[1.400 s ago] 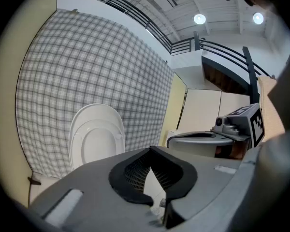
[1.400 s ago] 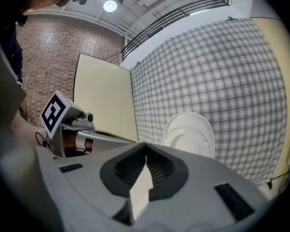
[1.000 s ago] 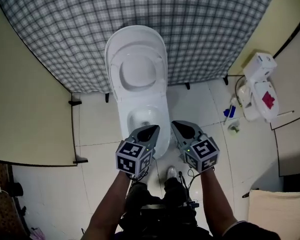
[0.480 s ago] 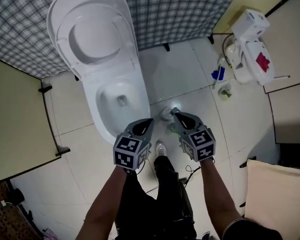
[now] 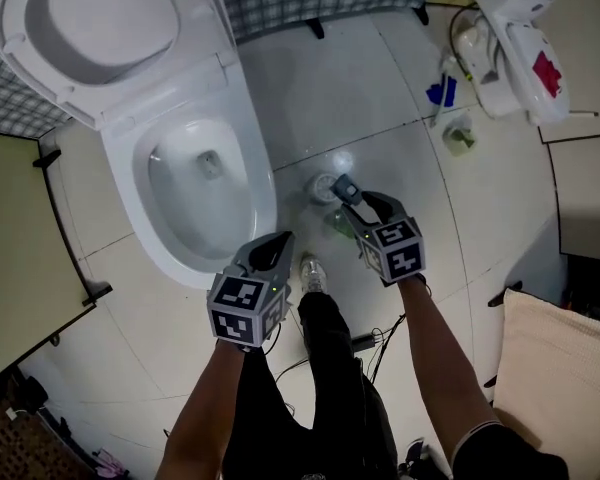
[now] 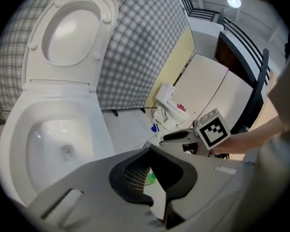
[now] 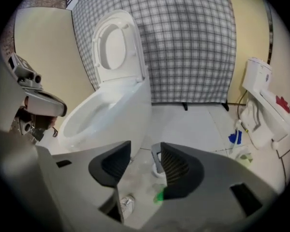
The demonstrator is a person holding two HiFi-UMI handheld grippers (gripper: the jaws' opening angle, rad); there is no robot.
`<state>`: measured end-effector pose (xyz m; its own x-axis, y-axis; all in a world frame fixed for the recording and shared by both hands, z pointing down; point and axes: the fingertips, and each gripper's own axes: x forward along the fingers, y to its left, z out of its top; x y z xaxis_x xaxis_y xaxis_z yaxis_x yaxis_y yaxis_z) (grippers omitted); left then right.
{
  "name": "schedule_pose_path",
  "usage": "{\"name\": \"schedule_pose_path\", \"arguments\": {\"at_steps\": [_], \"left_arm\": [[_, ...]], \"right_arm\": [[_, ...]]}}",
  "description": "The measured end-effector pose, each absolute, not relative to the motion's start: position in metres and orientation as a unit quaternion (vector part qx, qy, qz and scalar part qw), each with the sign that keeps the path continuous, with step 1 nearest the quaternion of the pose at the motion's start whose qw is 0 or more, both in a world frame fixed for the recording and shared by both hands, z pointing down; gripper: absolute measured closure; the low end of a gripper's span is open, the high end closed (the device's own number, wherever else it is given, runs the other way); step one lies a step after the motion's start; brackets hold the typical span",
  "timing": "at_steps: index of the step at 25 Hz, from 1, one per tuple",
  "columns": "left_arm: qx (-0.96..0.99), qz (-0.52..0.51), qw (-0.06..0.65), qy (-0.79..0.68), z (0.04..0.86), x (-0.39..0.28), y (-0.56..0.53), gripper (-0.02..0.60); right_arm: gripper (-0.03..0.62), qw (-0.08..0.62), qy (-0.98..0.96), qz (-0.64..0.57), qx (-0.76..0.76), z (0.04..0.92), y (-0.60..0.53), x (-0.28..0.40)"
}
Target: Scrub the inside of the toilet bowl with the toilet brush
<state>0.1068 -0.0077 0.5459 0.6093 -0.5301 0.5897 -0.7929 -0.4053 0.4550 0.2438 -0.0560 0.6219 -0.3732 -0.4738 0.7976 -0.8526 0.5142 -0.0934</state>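
Two grippers hang low over the bathroom floor, and only the right one is set up to take anything. Farthest left, the toilet bowl (image 5: 180, 218) lies open with its lid up, ahead of the left gripper (image 5: 273, 243) and to its left, the rim just off that gripper's tips. The left gripper's jaws are closed tip to tip with nothing in them. To its right, between the two grippers and just ahead of the right gripper (image 5: 347, 192), the toilet brush (image 5: 326, 186) stands upright in its holder on the tiles, close beside the bowl's outer wall. The right gripper's jaws have just been opening and now stand about half apart. In the right gripper view the brush handle shows in the gap, close against the right-hand jaw and not yet pressed by either pad.

The risk is in that off-centre line-up. If the jaws close as they stand, the right pad would probably meet the handle first and push it sideways, tipping brush and holder over. A shallow pinch near the handle's top could also let it slip on lifting.
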Motion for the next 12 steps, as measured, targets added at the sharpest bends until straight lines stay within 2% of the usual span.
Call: {"name": "schedule_pose_path", "arguments": {"at_steps": [2,6,12], "left_arm": [[0.818,0.176,0.368,-0.405,0.558,0.109,-0.009,0.574],[0.819,0.169,0.374,-0.402,0.574,0.118,-0.010,0.574],[0.816,0.162,0.382,-0.403,0.583,0.124,-0.009,0.574]], "right_arm": [[0.340,0.385,-0.784,0.252,0.416,0.648,-0.063,0.251],[0.301,0.411,-0.779,0.250,0.403,0.687,-0.076,0.255],[0.301,0.449,-0.771,0.255,0.373,0.727,-0.087,0.249]]}}
